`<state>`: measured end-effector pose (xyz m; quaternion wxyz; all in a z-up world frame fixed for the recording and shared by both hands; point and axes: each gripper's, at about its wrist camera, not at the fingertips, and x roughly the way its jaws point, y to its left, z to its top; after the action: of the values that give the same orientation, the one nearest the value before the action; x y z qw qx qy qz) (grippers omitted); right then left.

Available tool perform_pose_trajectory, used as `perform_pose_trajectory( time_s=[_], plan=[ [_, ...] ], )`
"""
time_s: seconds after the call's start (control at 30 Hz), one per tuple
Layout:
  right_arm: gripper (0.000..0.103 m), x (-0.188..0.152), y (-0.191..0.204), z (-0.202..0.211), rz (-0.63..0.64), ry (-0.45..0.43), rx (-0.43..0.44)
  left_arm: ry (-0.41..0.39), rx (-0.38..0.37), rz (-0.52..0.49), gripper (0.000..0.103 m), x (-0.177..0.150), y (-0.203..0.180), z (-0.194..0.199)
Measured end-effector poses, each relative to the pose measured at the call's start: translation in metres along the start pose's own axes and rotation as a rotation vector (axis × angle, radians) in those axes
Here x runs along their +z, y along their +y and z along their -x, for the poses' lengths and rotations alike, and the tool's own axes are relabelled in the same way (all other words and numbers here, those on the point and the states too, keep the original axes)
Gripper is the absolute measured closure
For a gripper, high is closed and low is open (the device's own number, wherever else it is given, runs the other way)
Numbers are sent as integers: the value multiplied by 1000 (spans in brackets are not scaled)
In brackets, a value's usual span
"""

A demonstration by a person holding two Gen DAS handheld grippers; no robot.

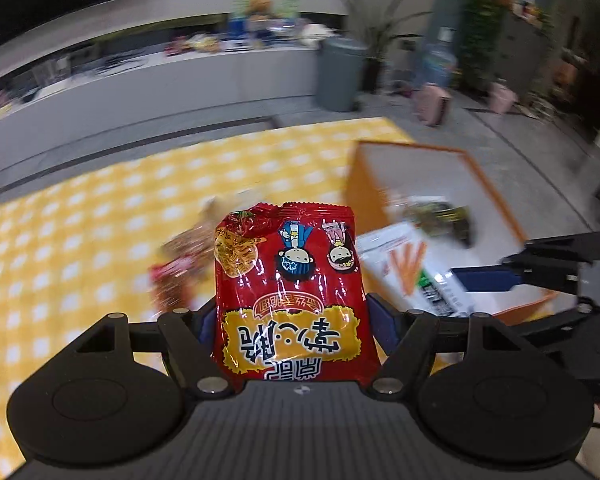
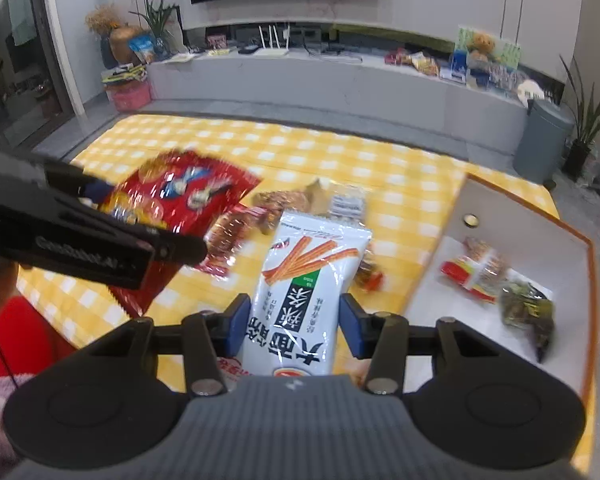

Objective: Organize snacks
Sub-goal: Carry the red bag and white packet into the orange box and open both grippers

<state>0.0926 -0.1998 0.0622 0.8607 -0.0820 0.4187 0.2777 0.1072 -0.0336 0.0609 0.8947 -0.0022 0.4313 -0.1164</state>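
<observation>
Left hand-held gripper (image 1: 290, 320): pinching the red noodle packet (image 1: 288, 280) by its lower end, the blue pads pressing on both edges so the packet is standing up ahead of the camera, clear of the cloth.
Right hand-held gripper (image 2: 296, 320): clamping the white snack bag (image 2: 308, 276) between its blue pads in the same way; the bag is hanging free above the cloth, just left of the tray.
Reason for the grips: each packet is being held by one end, likely so it can be swung across and dropped flat into the tray.
Tray (image 2: 580, 240): orange-rimmed and white inside, sitting at the right edge of the yellow checked cloth (image 2: 320, 152); it is serving as the sorting spot, already holding a red-and-clear packet (image 2: 474, 270) and a dark green packet (image 2: 526, 312).
Loose snacks (image 2: 260, 216): lying on the cloth left of the tray, apparently waiting their turn.
Grey bin (image 2: 544, 140): standing on the floor beyond the tray.
Low wall bench (image 2: 340, 76): running well behind the tray, carrying more packets and clutter.
</observation>
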Motion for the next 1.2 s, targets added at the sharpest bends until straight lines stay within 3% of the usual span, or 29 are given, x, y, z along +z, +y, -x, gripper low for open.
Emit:
perform_pose_trajectory(
  time_s=[0.23, 0.43, 0.57, 0.7, 0.8, 1.2],
  plan=[
    [56, 7, -59, 28, 4, 71, -79, 8, -113, -123, 20, 50, -64, -19],
    [56, 1, -113, 25, 12, 175, -148, 61, -157, -266, 20, 74, -118, -72],
    [56, -5, -143, 11, 29, 229, -161, 99, -87, -435, 20, 70, -145, -121],
    [56, -12, -166, -10, 23, 278, -160, 199, -101, -493, 20, 69, -158, -170],
    [56, -15, -174, -27, 42, 305, -160, 223, -64, -542, 20, 64, -162, -197],
    [55, -13, -190, -74, 129, 369, -104, 325, -21, -592, 20, 59, -163, -236]
  ],
)
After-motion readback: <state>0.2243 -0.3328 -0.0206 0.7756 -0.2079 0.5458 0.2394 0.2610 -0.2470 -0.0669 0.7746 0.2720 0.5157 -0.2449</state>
